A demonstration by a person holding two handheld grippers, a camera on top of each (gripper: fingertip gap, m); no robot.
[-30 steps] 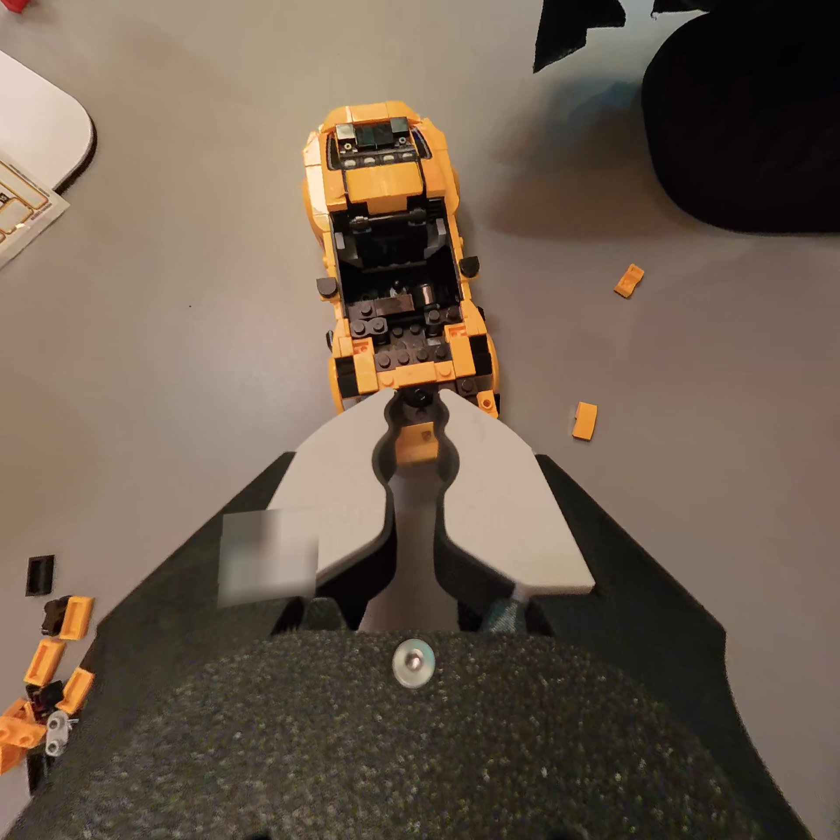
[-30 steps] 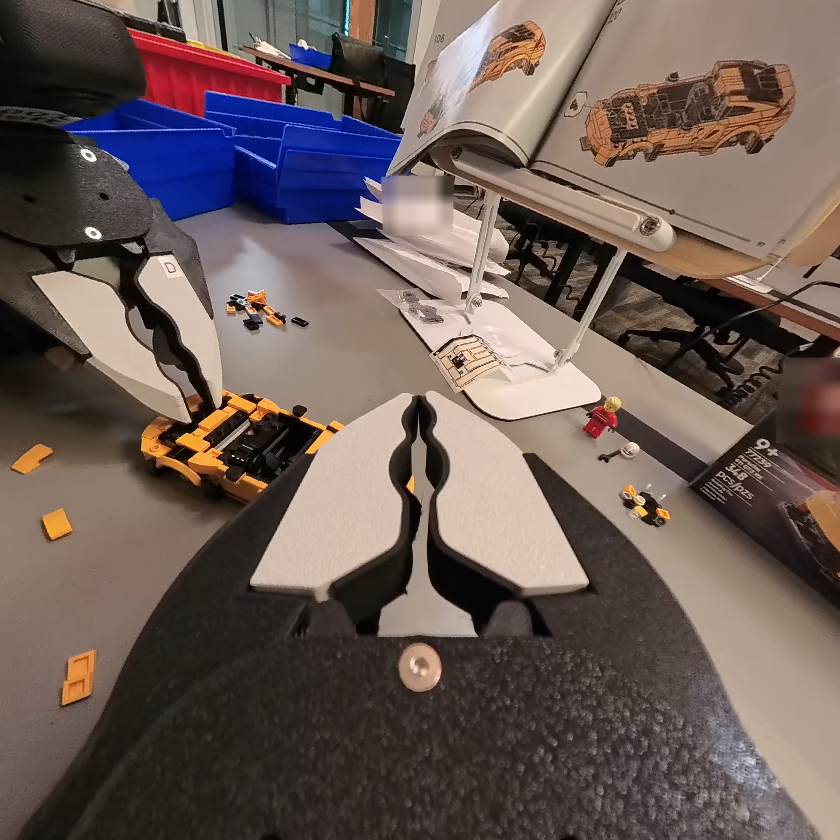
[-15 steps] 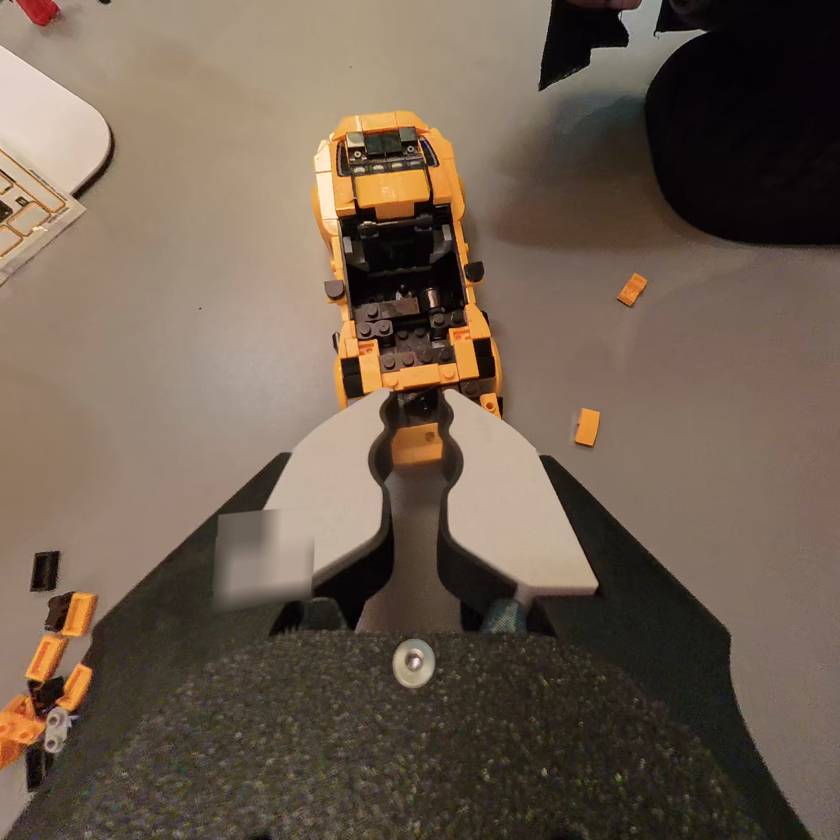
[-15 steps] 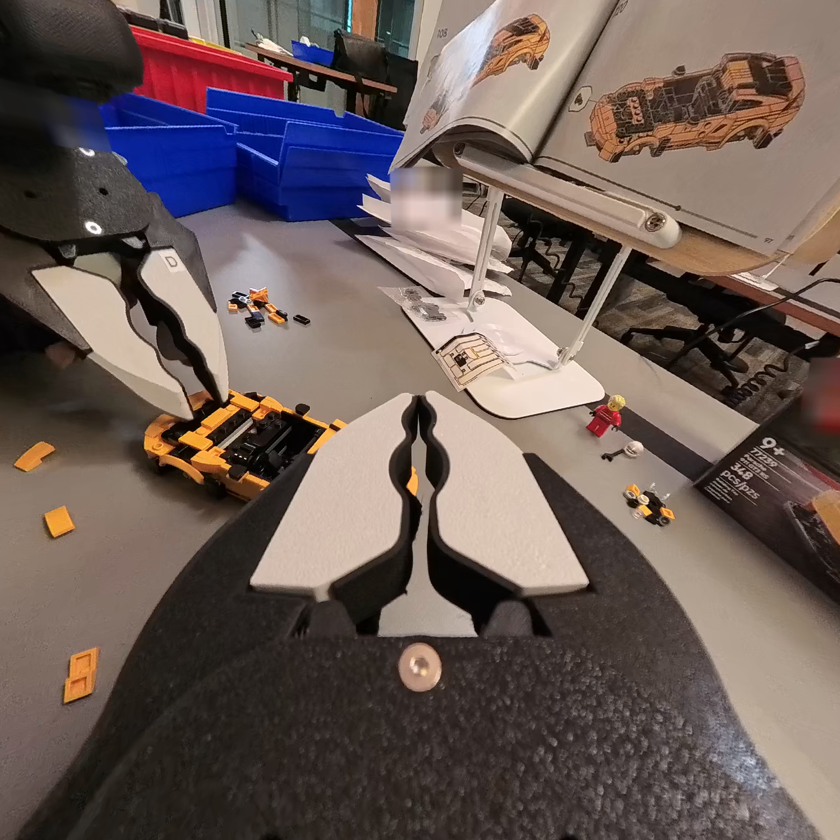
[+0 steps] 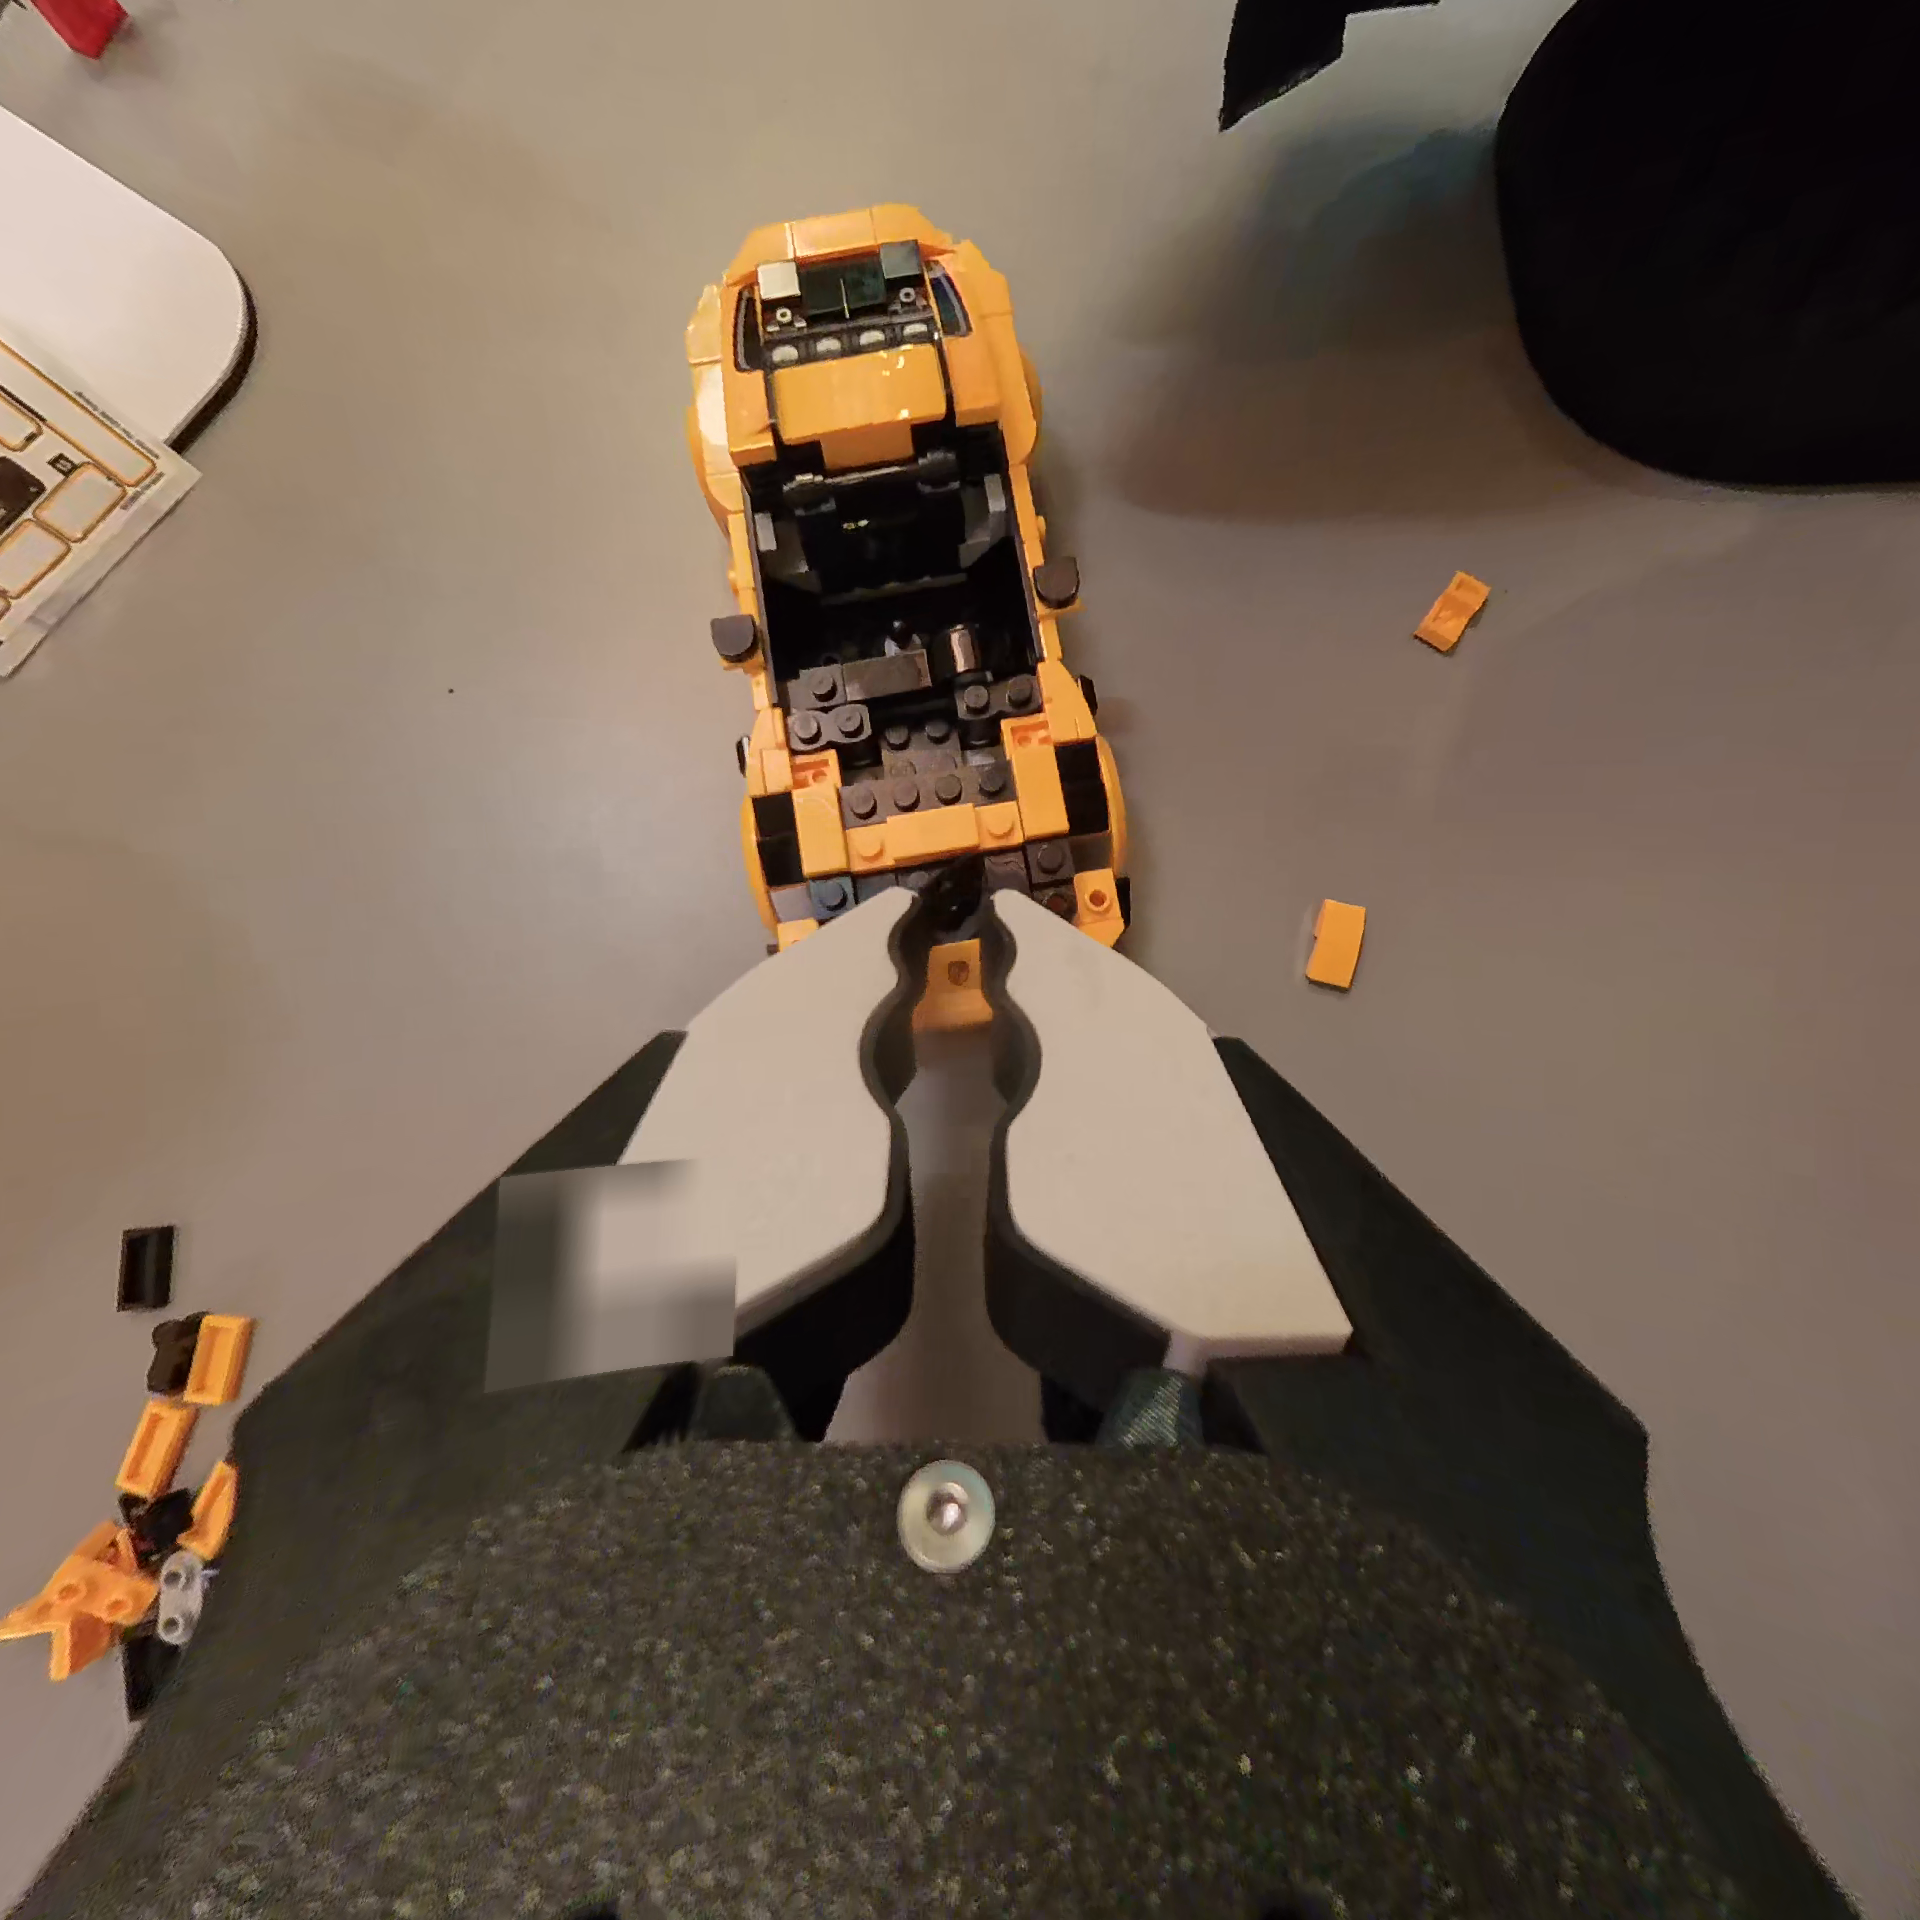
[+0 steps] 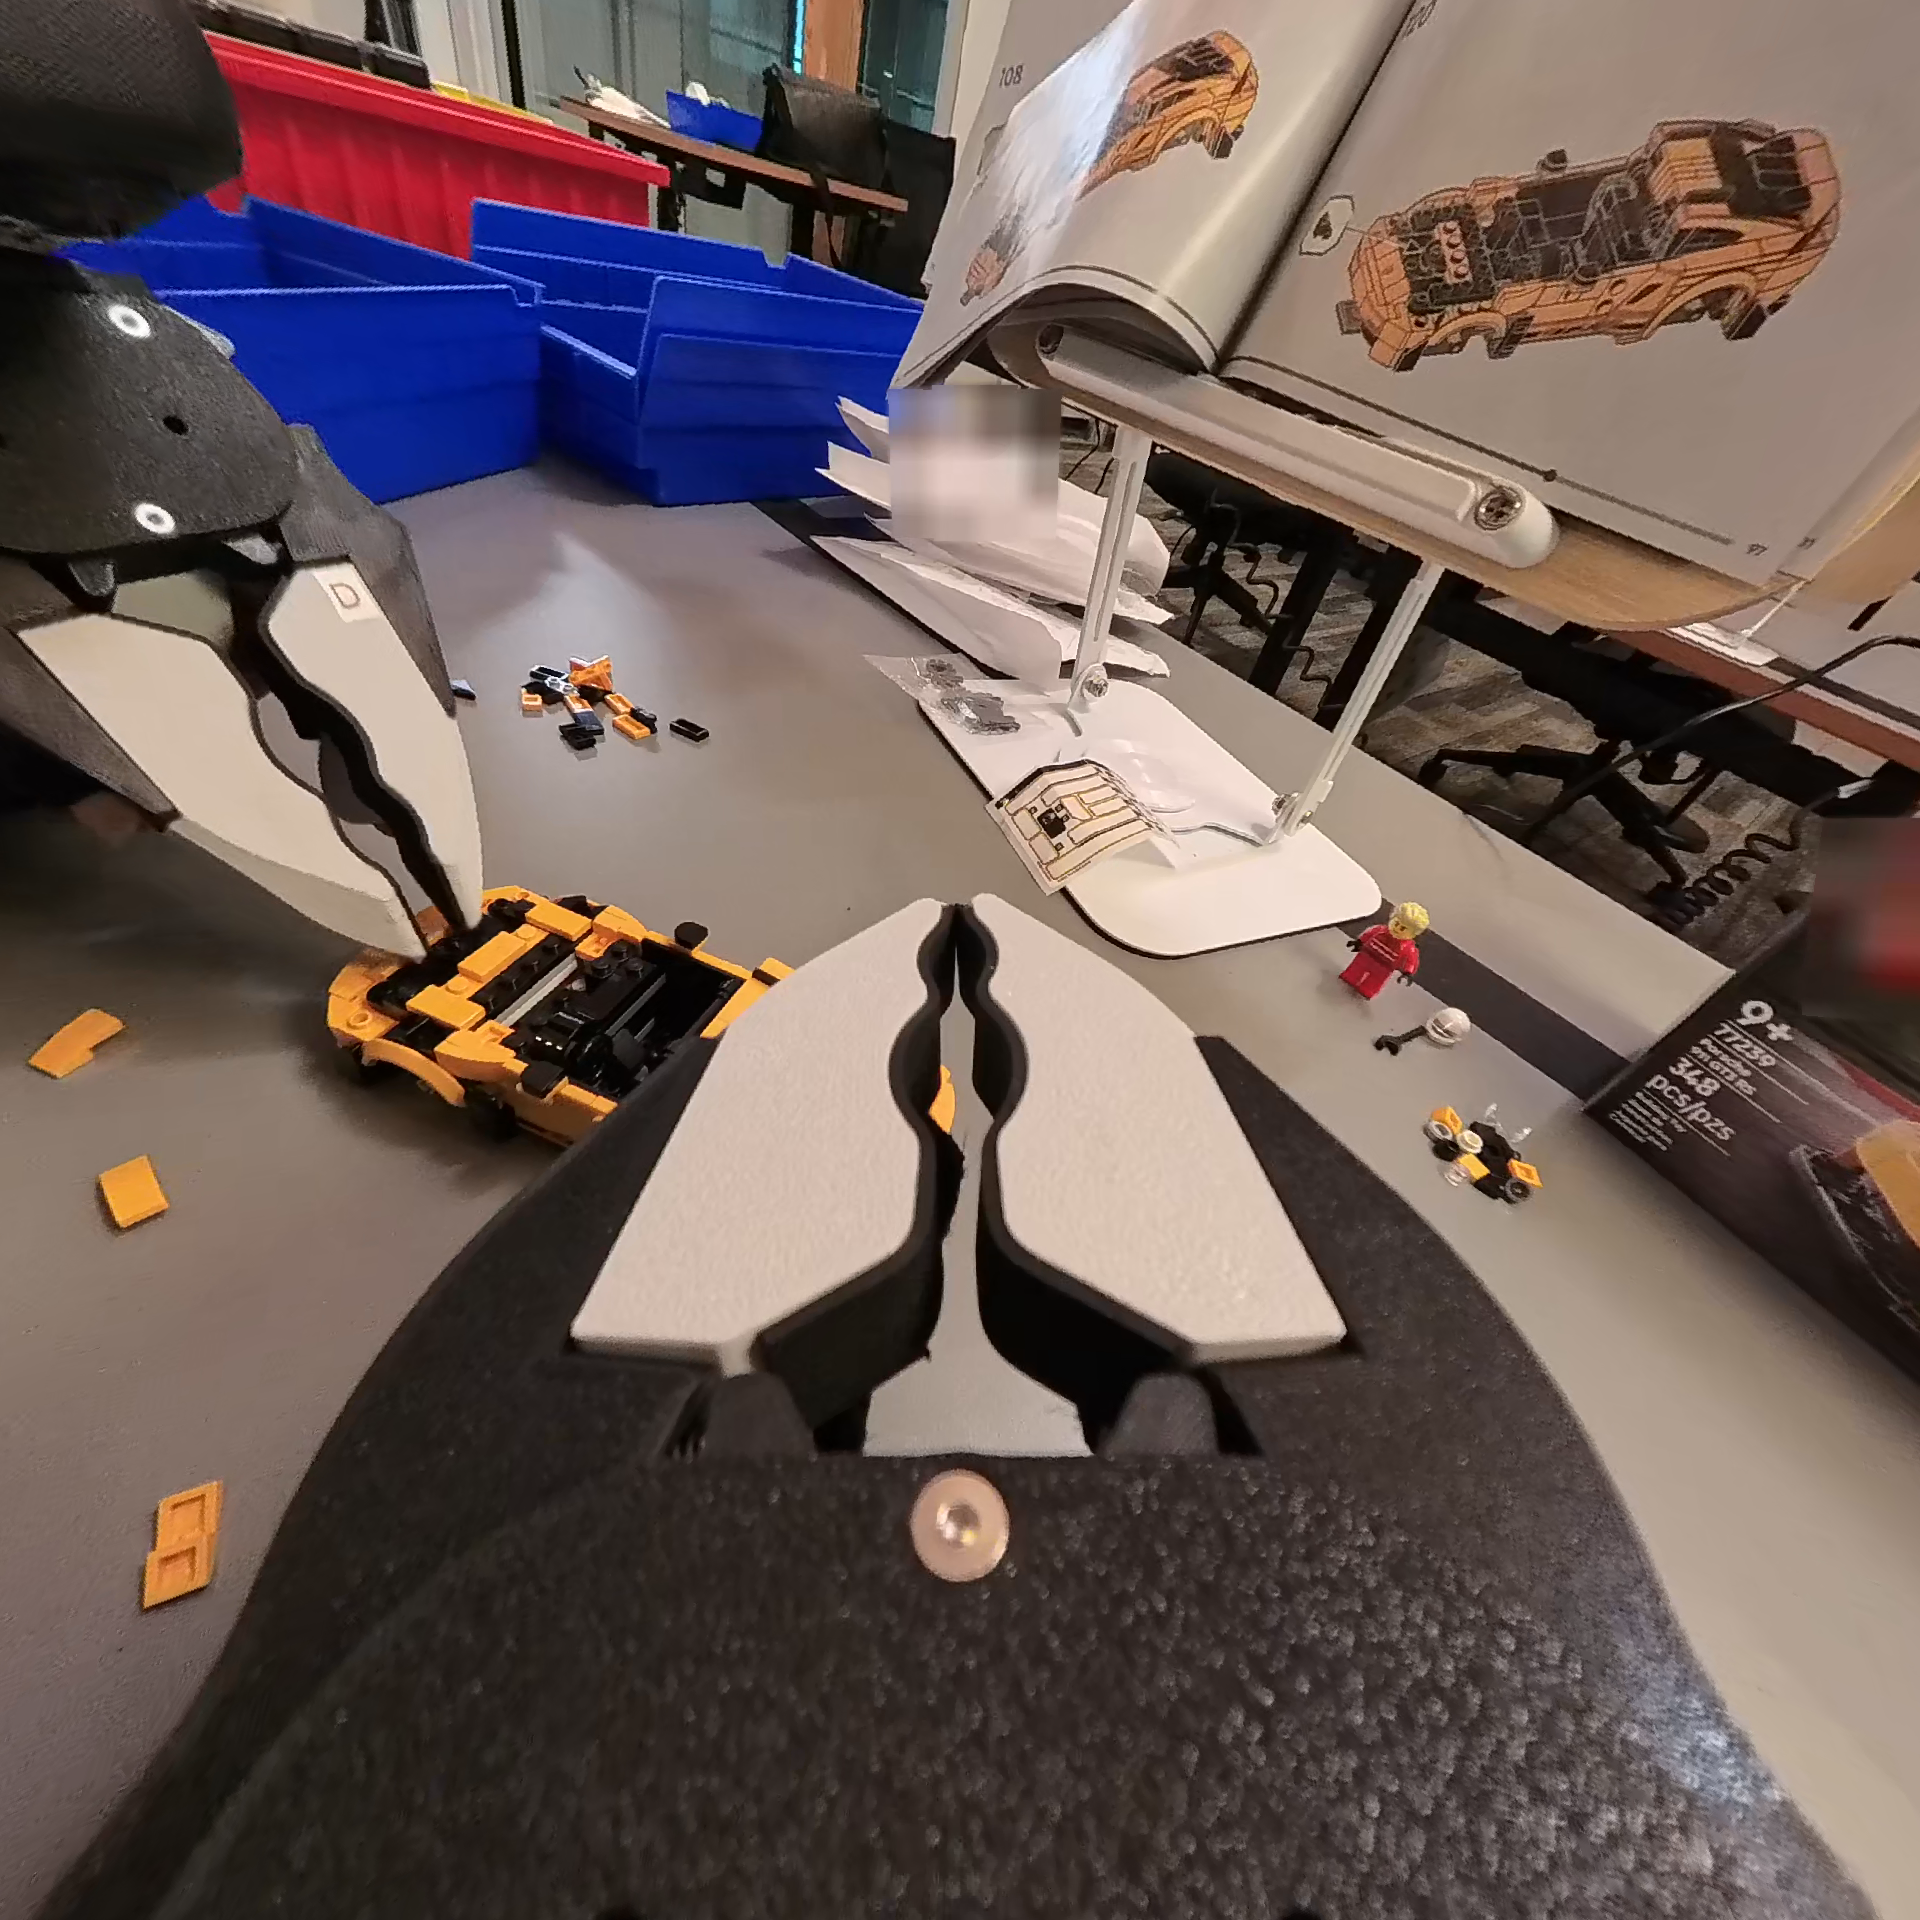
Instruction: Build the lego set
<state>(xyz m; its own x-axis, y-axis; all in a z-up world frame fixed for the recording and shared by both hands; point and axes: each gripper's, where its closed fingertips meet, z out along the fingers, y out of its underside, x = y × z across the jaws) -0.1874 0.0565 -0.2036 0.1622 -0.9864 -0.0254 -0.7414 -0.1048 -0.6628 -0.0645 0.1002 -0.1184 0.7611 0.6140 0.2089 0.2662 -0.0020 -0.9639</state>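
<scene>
left gripper (image 5: pixel 951 914) tips touch car (image 5: pixel 894 582) nose.

The setting looks like an office or lab workspace set up for assembly work. A broad, smooth grey table (image 6: pixel 790 665) fills the lower part of the right wrist view. At the upper left stand stackable blue plastic storage bins (image 6: pixel 582 353) with a red plastic bin (image 6: pixel 416 156) behind them. Farther back, at top centre, are a dark desk (image 6: pixel 727 156) and a black office chair (image 6: pixel 831 135) before tall windows. At the upper right, a white metal book stand (image 6: pixel 1226 894) props an open instruction booklet (image 6: pixel 1558 229), and black swivel-chair bases (image 6: pixel 1621 790) sit on patterned carpet beyond the table edge.
</scene>
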